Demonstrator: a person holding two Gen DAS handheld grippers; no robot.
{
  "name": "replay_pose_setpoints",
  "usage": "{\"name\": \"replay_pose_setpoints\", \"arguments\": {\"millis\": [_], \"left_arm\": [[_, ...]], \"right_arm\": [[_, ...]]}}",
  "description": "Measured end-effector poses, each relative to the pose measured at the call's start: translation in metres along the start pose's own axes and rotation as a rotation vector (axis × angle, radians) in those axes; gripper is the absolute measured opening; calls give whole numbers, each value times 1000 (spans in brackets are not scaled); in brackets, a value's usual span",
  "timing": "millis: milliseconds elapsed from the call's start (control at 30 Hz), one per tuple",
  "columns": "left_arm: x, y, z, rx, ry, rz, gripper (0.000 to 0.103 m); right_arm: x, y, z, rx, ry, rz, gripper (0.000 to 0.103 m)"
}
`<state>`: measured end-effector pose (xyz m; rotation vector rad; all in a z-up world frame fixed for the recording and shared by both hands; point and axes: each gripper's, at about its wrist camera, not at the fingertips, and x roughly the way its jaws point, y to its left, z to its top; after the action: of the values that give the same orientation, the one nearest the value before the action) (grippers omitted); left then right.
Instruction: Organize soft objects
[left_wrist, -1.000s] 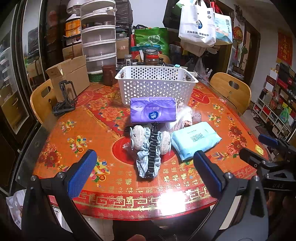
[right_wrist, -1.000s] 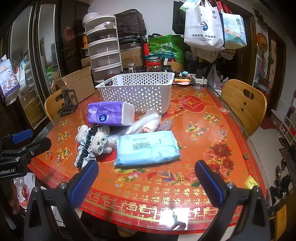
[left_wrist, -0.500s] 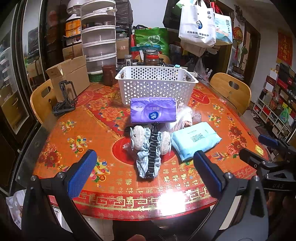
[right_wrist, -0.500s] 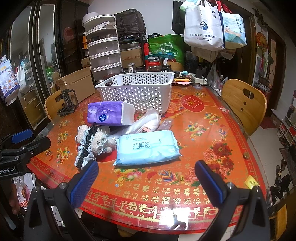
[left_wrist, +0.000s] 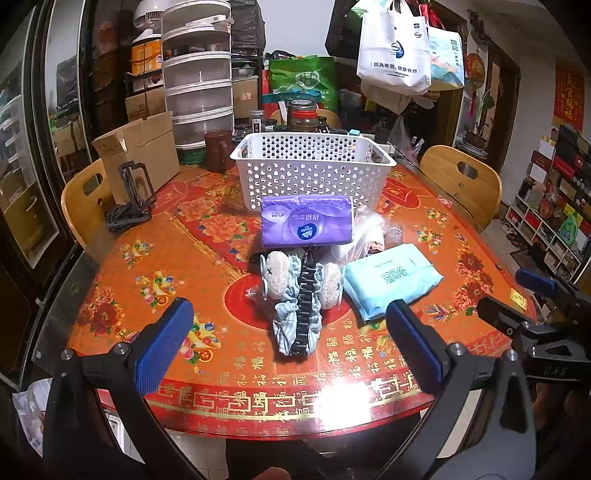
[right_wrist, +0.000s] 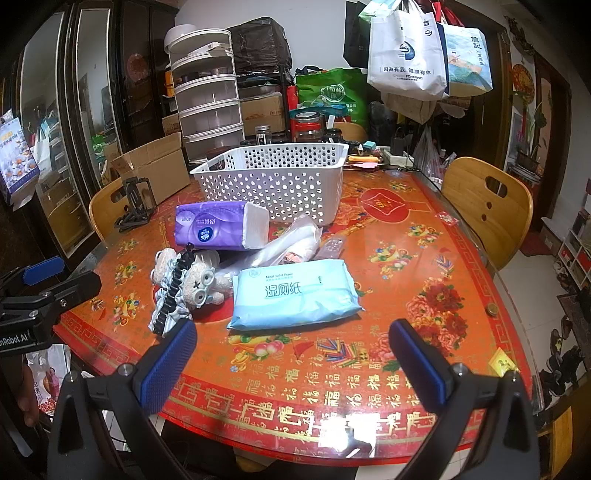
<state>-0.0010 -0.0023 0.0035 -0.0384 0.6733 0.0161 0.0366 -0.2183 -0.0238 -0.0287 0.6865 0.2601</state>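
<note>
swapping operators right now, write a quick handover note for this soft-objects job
Left claw: open, empty, short of the table edge.
Right claw: open, empty, likewise.
White perforated plastic basket: at the back; no soft things visible in it.
In front, on the red patterned table: purple tissue pack, plush sheep toy, striped scrunchie, blue wet-wipes pack, clear plastic bag.
Done: nothing. Left: everything.

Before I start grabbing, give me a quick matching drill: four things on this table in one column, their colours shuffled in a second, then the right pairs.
Things:
1. tissue pack
2. wet wipes pack
3. basket
4. scrunchie

Colours:
A. white
B. pale blue-grey with a black band
C. purple
D. light blue

Pairs: 1-C, 2-D, 3-A, 4-B
</note>
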Motion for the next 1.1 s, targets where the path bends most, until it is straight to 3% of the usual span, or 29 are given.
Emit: {"name": "replay_pose_setpoints", "arguments": {"millis": [1100], "left_arm": [[4,7,-1,-8,-14,19,103]], "right_arm": [[8,5,2,2,9,20,103]]}}
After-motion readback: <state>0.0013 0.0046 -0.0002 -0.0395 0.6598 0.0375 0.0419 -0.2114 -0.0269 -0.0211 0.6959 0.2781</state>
